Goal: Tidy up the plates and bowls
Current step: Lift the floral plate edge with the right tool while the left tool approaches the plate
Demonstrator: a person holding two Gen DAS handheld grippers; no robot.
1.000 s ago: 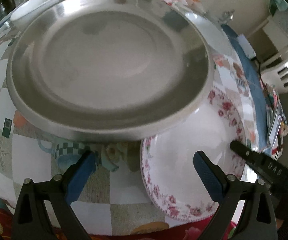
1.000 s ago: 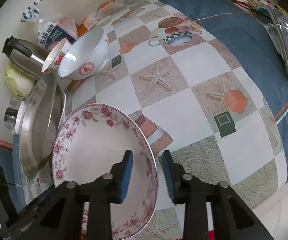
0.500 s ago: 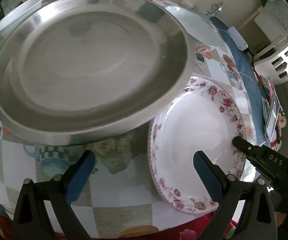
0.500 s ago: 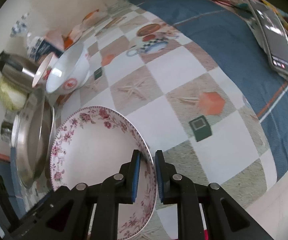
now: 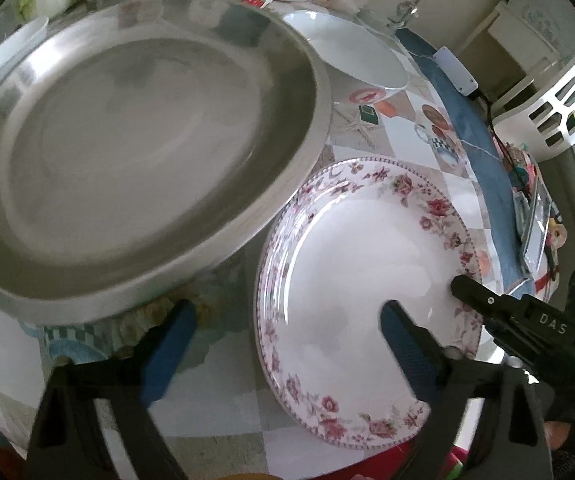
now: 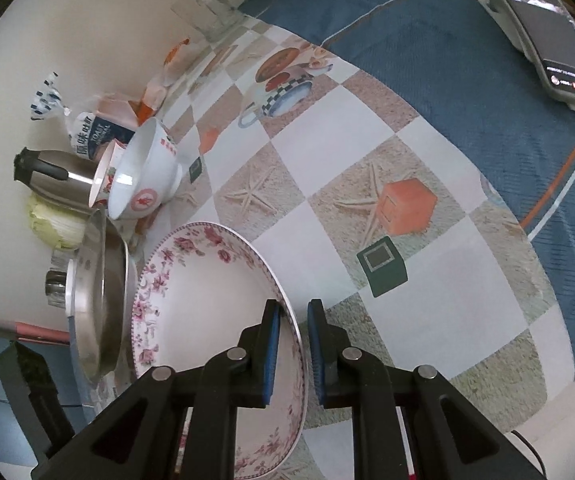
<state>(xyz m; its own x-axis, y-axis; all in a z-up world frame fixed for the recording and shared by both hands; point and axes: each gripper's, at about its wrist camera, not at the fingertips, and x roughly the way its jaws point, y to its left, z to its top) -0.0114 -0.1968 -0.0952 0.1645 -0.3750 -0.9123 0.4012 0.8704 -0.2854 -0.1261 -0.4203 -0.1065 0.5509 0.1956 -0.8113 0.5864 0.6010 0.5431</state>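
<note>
A floral-rimmed white plate (image 5: 367,264) lies on the checked tablecloth, its far-left edge tucked under a big steel plate (image 5: 139,152). My right gripper (image 6: 293,308) is shut on the floral plate's (image 6: 207,300) near rim, and it shows as a black tip (image 5: 487,308) in the left wrist view. My left gripper (image 5: 287,312) hangs above the floral plate's left rim. Its jaws are closing, and the pads press on nothing. The steel plate (image 6: 103,304) is seen edge-on at the left. A white bowl with a red emblem (image 6: 147,176) stands behind it.
A steel kettle (image 6: 55,176), a cabbage (image 6: 55,224) and a bread bag (image 6: 91,136) line the wall. A glass mug (image 6: 211,12) stands at the back. A dark flat device (image 6: 547,40) lies on the blue cloth. A white basket (image 5: 559,108) stands beyond the table.
My right jaws closed onto the floral plate's rim. The left gripper moved right, so the floral plate shows more and the steel plate sits further left; its fingers narrowed slightly.
</note>
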